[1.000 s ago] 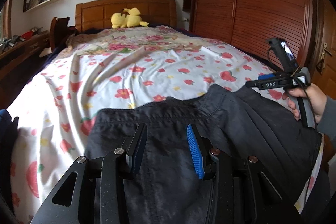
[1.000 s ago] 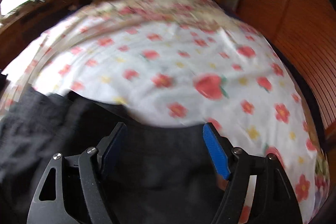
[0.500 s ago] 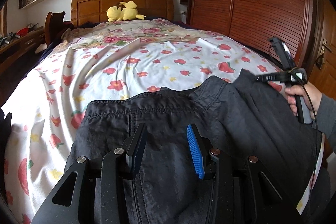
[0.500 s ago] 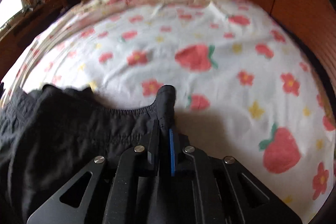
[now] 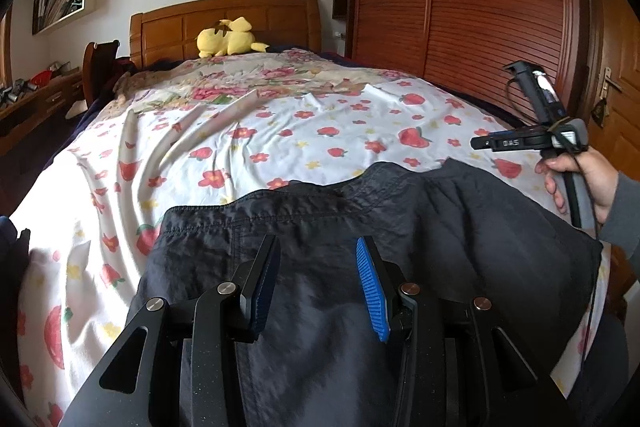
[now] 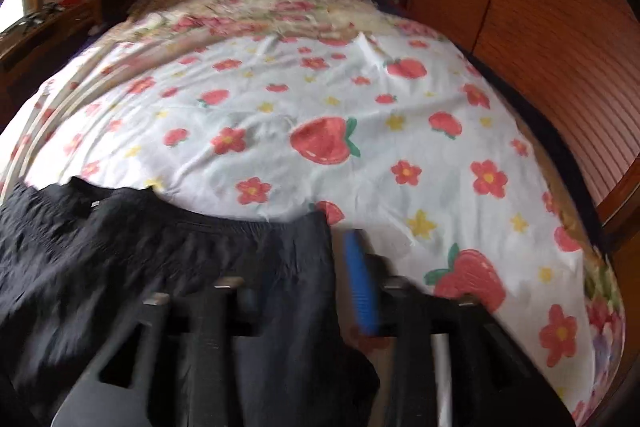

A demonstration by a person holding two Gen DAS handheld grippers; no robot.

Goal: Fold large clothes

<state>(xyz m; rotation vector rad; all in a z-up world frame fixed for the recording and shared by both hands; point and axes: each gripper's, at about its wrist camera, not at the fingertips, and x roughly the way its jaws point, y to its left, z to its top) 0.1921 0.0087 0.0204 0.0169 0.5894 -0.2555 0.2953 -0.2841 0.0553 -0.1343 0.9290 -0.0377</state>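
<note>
A large black garment (image 5: pixel 360 227) lies at the near end of the bed, its stitched waistband toward the headboard. My left gripper (image 5: pixel 316 267) hovers over its left half, open, with cloth below the fingers but none pinched. My right gripper (image 6: pixel 304 267) is blurred at the garment's right corner (image 6: pixel 308 227). Its jaws are opening; the blue pad (image 6: pixel 360 283) stands clear of the cloth, and the other finger is lost against the black fabric. In the left wrist view a hand (image 5: pixel 580 175) holds that gripper's handle by the garment's right edge.
The bed wears a white sheet (image 6: pixel 320 99) printed with strawberries and flowers. A yellow plush toy (image 5: pixel 228 39) sits by the wooden headboard (image 5: pixel 224 23). A slatted wooden wardrobe (image 5: pixel 460 7) runs close along the right side. A desk (image 5: pixel 32 99) stands at the left.
Half a second ago the right gripper was shut on the waistband's corner; now its jaws stand apart and the corner lies on the sheet. The garment's right side has spread flatter.
</note>
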